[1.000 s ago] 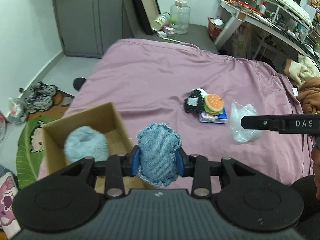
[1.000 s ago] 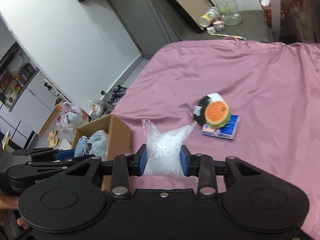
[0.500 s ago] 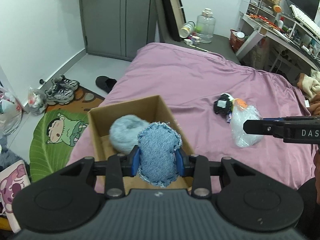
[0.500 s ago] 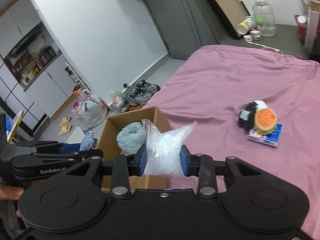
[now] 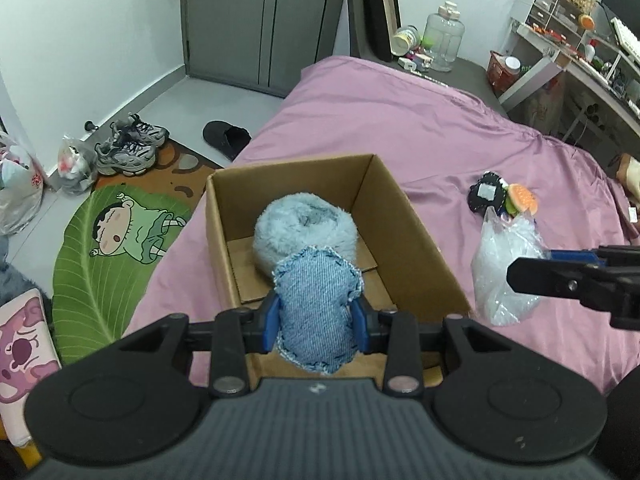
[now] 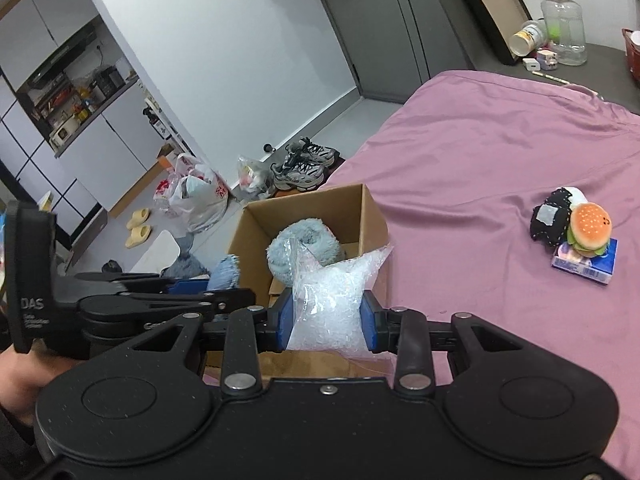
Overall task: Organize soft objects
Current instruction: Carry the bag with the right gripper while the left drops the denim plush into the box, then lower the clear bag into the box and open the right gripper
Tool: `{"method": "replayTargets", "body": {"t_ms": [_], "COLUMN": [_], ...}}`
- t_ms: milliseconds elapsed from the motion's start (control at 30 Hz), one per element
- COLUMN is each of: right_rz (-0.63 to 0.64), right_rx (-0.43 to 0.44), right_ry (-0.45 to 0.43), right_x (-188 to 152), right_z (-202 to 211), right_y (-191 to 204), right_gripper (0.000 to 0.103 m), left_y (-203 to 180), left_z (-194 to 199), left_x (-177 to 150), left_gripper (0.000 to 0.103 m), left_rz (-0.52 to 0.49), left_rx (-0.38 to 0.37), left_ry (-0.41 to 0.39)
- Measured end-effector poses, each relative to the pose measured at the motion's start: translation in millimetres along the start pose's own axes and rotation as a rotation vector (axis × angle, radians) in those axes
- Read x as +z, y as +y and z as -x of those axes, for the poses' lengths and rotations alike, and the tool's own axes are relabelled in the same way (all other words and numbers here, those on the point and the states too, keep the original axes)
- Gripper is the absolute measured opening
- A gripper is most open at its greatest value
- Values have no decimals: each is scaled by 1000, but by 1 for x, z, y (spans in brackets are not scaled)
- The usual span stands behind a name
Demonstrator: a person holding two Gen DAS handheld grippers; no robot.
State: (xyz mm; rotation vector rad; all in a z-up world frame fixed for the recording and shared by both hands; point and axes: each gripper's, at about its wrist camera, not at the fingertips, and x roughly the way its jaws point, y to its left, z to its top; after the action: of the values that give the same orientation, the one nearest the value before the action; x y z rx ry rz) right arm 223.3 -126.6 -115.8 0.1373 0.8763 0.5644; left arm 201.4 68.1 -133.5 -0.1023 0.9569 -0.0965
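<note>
step: we bring soft things to the cardboard box (image 5: 416,240) | left tongs (image 5: 316,320) hold denim pillow (image 5: 318,312) | right tongs (image 6: 327,318) hold clear bead bag (image 6: 330,300) | next: go over box, let go

Left gripper (image 5: 316,322) is clamping a denim pouch (image 5: 318,312) between its jaws; beyond the jaws a fluffy blue item (image 5: 306,226) is lying inside the cardboard box (image 5: 416,240); right of them, right gripper (image 5: 528,278) is gripping a clear bag (image 5: 500,268)
</note>
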Motion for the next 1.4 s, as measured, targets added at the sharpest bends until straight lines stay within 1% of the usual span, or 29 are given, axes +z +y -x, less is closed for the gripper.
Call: {"method": "replayTargets", "body": {"t_ms": [167,267,400,600,700,733,767,900,1000,1067,1233,1300,1333,1367,1400], "right_rz": [-24,-30,-39,-50,-42,-41,-38,-24,-17,-13,21,38,46,52,57], "right_rx": [13,14,24,29,31,33,35,28,29,28,37,40,42,45,47], "right_ry": [20,33,45,59,62,63,64,60,59,54,49,50,51,54,59], "right_x": [0,0,2,6,7,7,8,9,11,12,16,18,18,18,17], "right_z": [-6,-7,-12,-18,-21,-22,-22,-23,-23,-22,-22,-24,-25,-26,-28], "right_y": [-5,-9,-15,-23,-22,-22,-22,-18,-15,-12,4,11,14,17,20], "right_gripper": [34,34,34,34,34,34,34,34,34,34,34,34,34,34,34], "left_y": [-3,-8,-11,-13,-12,-11,-11,-5,-2,2,14,17,20,22,26], "left_z": [-18,-33,-50,-58,-61,-62,-61,-51,-37,-27,-8,0,5,9,14], "left_x": [1,0,-2,1,4,5,5,7,9,9,9,9,9,8,8], "left_gripper": [36,36,37,39,47,52,55,60,63,65,66,69,73,76,76], "left_rz": [6,-20,-24,-22,-18,-18,-16,20,29,34,73,84,94,104,115], "left_rx": [-37,-9,2,45,41,32,29,36,13,19,-15,2,11,10,5], "left_ry": [33,67,113,122,143,150,154,135,101,79,41,18,-3,-19,-34]}}
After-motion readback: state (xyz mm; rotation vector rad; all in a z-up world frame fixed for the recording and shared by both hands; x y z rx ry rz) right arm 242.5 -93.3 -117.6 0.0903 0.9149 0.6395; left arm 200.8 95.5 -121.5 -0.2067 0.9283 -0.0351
